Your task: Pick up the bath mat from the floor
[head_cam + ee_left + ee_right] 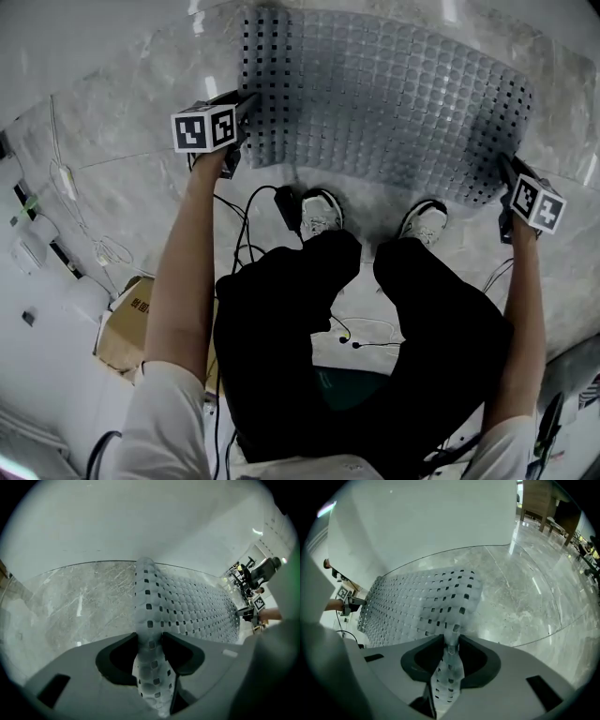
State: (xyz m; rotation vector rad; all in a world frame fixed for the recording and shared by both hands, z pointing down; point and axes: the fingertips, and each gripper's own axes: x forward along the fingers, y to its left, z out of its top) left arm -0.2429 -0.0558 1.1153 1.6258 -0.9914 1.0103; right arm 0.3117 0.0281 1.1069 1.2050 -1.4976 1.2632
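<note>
A grey bath mat (384,103) with rows of bumps and small square holes lies spread on the pale marble floor (122,159) in front of the person's shoes. My left gripper (236,141) is at the mat's near left corner, and its jaws are shut on the mat's folded edge (150,658). My right gripper (506,187) is at the near right corner, pinching that edge (450,667) between its jaws. The mat (197,606) bows upward between the two grips and stretches across to the other gripper (349,603).
The person's white shoes (321,212) stand just behind the mat's near edge. Black cables (246,230) trail on the floor by the left shoe. A cardboard box (127,328) sits at the left, and a white wall (140,522) runs along the mat's far side.
</note>
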